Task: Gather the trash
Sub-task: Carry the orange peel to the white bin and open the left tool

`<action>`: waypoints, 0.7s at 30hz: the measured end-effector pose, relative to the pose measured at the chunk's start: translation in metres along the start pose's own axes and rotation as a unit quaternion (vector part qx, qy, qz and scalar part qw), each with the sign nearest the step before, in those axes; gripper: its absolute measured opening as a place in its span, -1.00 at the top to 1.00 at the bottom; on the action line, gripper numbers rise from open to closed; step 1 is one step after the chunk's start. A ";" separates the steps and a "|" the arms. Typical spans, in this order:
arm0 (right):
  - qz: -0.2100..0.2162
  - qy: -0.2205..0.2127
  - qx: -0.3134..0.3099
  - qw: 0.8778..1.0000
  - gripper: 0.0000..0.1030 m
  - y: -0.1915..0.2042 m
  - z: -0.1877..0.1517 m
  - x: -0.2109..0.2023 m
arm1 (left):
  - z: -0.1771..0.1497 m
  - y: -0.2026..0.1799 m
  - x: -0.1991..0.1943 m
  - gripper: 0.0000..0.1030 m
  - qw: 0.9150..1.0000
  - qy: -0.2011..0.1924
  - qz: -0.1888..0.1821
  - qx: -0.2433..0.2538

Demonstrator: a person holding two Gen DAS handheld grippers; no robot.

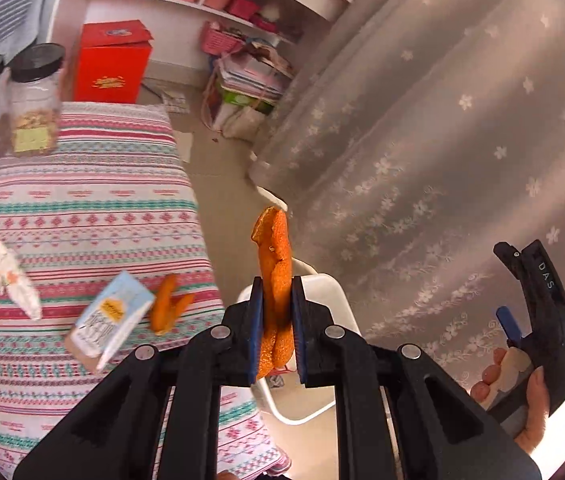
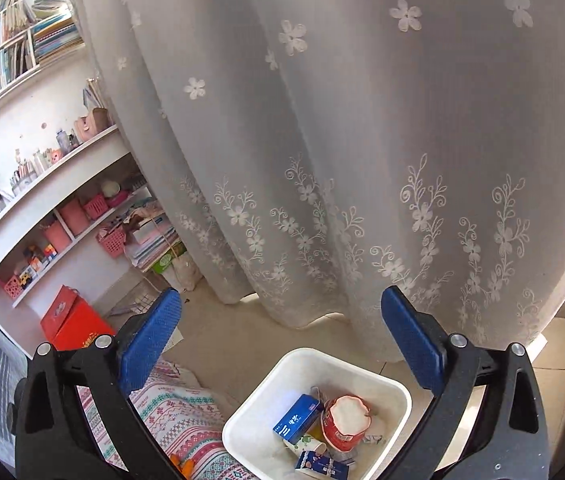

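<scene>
My left gripper [image 1: 276, 304] is shut on a long piece of orange peel [image 1: 275, 276] and holds it upright past the table's right edge, above the white trash bin [image 1: 332, 296]. On the striped tablecloth [image 1: 82, 208] lie more orange peel [image 1: 168, 304], a small light-blue carton [image 1: 108, 326] and a crumpled white wrapper [image 1: 12, 280]. My right gripper [image 2: 282, 340] is open and empty above the white bin [image 2: 362, 372], which holds a blue box [image 2: 296, 418], a red cup [image 2: 344, 422] and other wrappers. The right gripper also shows in the left wrist view [image 1: 538, 300].
Two clear jars with black lids [image 1: 14, 100] stand at the table's far left. A flowered sheer curtain [image 2: 342, 140] hangs close behind the bin. A red box [image 1: 112, 62] sits on the floor by white shelves [image 2: 42, 184] full of baskets and books.
</scene>
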State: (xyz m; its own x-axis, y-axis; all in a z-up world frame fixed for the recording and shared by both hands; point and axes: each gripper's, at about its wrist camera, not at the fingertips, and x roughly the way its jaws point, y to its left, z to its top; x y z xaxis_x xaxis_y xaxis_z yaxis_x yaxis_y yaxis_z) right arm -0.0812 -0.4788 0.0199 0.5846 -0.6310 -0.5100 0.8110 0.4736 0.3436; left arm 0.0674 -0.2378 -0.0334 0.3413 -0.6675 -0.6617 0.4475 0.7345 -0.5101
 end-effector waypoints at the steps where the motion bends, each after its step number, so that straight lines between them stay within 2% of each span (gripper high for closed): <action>1: 0.000 0.001 0.011 1.000 -0.86 -0.006 0.003 0.002 | 0.001 -0.013 0.011 0.74 1.000 0.007 -0.007 0.008; 8: -0.006 0.005 0.042 0.999 -0.86 -0.029 0.014 0.009 | 0.001 -0.085 0.076 0.68 0.995 0.066 -0.062 0.039; 11: -0.011 0.001 0.043 0.999 -0.86 -0.033 0.017 0.009 | -0.003 -0.098 0.087 0.45 0.994 0.080 -0.061 0.049; 13: -0.013 -0.002 0.043 0.999 -0.86 -0.035 0.018 0.007 | -0.004 -0.099 0.085 0.15 0.994 0.078 -0.058 0.056; 17: -0.010 0.006 0.031 0.999 -0.86 -0.030 0.016 0.008 | 0.000 -0.086 0.073 -0.01 0.996 0.063 -0.023 0.061; 19: -0.006 0.019 0.009 1.000 -0.86 -0.021 0.012 0.013 | 0.003 -0.074 0.067 -0.20 0.997 0.052 0.018 0.058; 21: 0.002 0.041 -0.023 0.999 -0.86 -0.005 0.005 0.019 | 0.005 -0.060 0.059 -0.29 0.994 0.038 0.075 0.064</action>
State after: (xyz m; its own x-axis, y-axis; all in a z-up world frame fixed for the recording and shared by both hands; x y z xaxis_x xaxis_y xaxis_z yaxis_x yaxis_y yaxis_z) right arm -0.0741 -0.4964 0.0116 0.5829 -0.5770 -0.5721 0.8051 0.5052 0.3107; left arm 0.0655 -0.3219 -0.0393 0.3506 -0.5364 -0.7677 0.4995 0.8005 -0.3312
